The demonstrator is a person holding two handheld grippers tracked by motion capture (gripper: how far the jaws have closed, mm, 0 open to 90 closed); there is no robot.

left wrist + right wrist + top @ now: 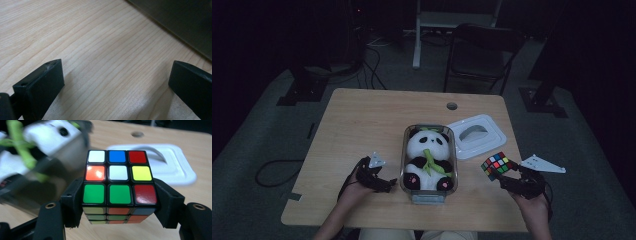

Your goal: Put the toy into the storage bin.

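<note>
- I take the clear container (428, 187) at the table's middle as my landmark; the panda plush (428, 155) lies inside it, its long axis running away from me, head at the far end.
- My right gripper (508, 178) is clamped on the puzzle cube (497, 165): in the right gripper view both jaws press the cube's (117, 186) lower side faces, white-centred face upward.
- The cube hangs just right of the container, off the tabletop as far as I can judge, so the coming move, I reckon, turns on carrying it leftward over the container's right wall.
- The plush takes up nearly the whole container, so I judge there is little room for the cube; near the feet or on top looks likeliest.
- The white lid (475, 135) lies flat to the container's far right, beyond the cube and apart from it.
- My left gripper (387, 184) rests just left of the container, jaws spread with nothing between them; its own view shows bare wood (105, 50).
- The right hand is plainly the nearer one to the cube.
- The wooden table (362, 125) is otherwise bare; beyond it the room is dim, with a dark chair (482, 50) and cables on the floor.
</note>
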